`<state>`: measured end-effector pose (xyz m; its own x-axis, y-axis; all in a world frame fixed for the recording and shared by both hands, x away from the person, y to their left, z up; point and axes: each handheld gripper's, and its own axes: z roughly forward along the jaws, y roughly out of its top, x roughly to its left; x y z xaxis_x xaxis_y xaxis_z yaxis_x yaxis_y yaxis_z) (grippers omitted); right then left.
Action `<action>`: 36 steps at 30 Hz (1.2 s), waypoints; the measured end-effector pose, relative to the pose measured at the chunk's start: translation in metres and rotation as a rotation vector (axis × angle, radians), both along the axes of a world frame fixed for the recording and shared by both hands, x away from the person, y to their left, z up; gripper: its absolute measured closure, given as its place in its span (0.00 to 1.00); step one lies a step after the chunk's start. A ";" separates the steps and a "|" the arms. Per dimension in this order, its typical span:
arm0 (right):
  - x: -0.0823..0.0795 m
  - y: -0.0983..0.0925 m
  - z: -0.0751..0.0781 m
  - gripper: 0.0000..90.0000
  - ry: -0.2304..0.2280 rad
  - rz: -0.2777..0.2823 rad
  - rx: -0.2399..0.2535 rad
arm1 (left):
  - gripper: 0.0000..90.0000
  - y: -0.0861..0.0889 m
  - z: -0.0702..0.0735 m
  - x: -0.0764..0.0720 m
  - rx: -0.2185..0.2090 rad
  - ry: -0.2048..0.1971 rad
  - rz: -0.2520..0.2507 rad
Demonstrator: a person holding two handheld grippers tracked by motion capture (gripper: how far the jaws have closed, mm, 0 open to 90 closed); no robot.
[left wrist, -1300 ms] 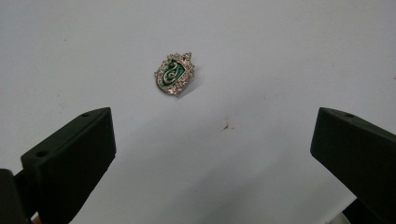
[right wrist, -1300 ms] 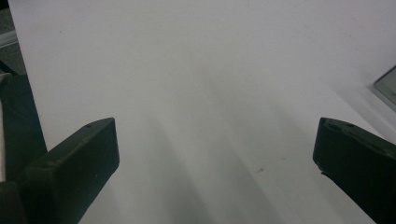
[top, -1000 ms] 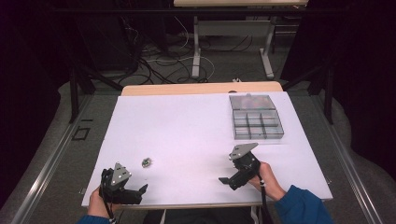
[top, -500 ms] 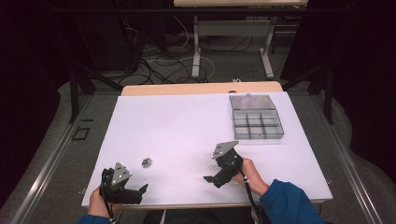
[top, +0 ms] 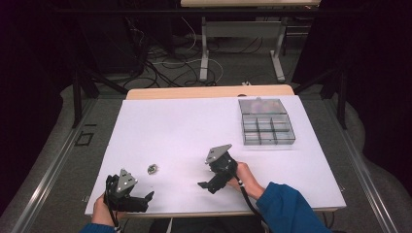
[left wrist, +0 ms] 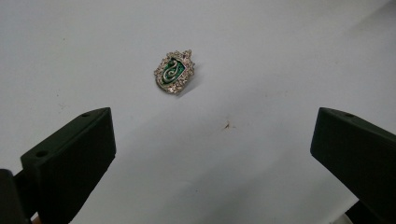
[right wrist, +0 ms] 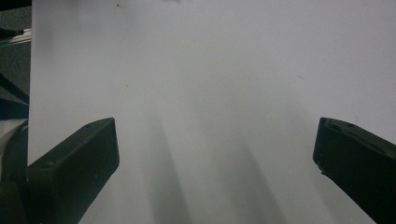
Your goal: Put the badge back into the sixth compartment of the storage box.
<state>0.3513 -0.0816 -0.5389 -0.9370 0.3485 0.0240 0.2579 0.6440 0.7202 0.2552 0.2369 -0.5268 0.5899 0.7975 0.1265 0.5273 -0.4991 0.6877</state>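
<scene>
A small silver badge with a green enamel centre [top: 152,169] [left wrist: 174,72] lies flat on the white table top [top: 184,131]. My left gripper [top: 144,200] [left wrist: 212,154] rests near the front left corner, just short of the badge, its jaws wide apart with nothing between them. Right of the badge, my right gripper [top: 208,185] [right wrist: 215,158] hovers over the front middle of the table, open and pointing left toward the badge, with bare white surface between its jaws.
A clear plastic compartment box [top: 266,123] stands at the back right of the table, its far compartment holding blurred small items. The table's front edge [top: 194,213] runs just below both hands. A dark floor with cables and desk legs lies beyond.
My right gripper has travelled left across the front of the table, from near the box side to the middle, and turned toward the badge. The left gripper has stayed put.
</scene>
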 end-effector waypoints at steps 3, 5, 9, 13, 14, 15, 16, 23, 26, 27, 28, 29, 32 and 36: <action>0.002 0.010 -0.002 0.00 -0.007 0.010 0.008 | 0.00 0.000 0.000 0.000 0.000 0.001 0.000; 0.004 0.016 -0.002 0.00 -0.004 0.019 0.012 | 0.00 0.000 0.000 0.000 0.001 0.000 -0.001; 0.006 0.029 -0.002 0.00 -0.008 0.031 0.019 | 0.00 0.000 0.000 0.000 0.000 0.001 -0.001; 0.010 0.040 -0.003 0.00 -0.001 0.031 0.027 | 0.00 0.000 0.000 0.000 0.000 0.000 0.001; 0.012 0.042 -0.004 0.00 -0.009 0.033 0.029 | 0.00 0.000 0.000 0.000 0.001 0.002 0.001; 0.012 0.045 -0.004 0.00 -0.002 0.030 0.031 | 0.00 0.000 0.000 0.000 0.002 0.001 0.000; 0.013 0.048 -0.004 0.00 -0.007 0.039 0.033 | 0.00 0.000 0.000 0.000 0.002 0.001 0.001; 0.017 0.068 -0.006 0.00 -0.016 0.072 0.051 | 0.00 0.001 0.000 0.000 0.006 -0.006 0.001; 0.017 0.077 -0.008 0.00 -0.011 0.061 0.049 | 0.00 0.001 0.000 0.000 0.006 -0.001 0.000; 0.017 0.080 -0.008 0.00 -0.008 0.065 0.049 | 0.00 0.000 0.000 0.000 -0.001 0.004 0.000; 0.018 0.083 -0.008 0.00 -0.004 0.072 0.056 | 0.00 0.001 0.000 0.000 0.006 -0.001 0.001; 0.019 0.085 -0.009 0.00 -0.008 0.081 0.061 | 0.00 0.001 0.000 0.000 0.004 -0.001 0.001; 0.020 0.092 -0.008 0.00 -0.010 0.081 0.058 | 0.00 0.001 0.000 0.000 0.005 0.000 0.001; 0.023 0.099 -0.009 0.00 -0.019 0.091 0.062 | 0.00 0.001 0.000 0.000 0.003 0.000 0.001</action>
<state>0.3748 0.0171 -0.5479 -0.9653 0.2600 0.0244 0.1859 0.6181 0.7638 0.2554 0.2376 -0.5272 0.5892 0.7975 0.1294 0.5274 -0.5009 0.6863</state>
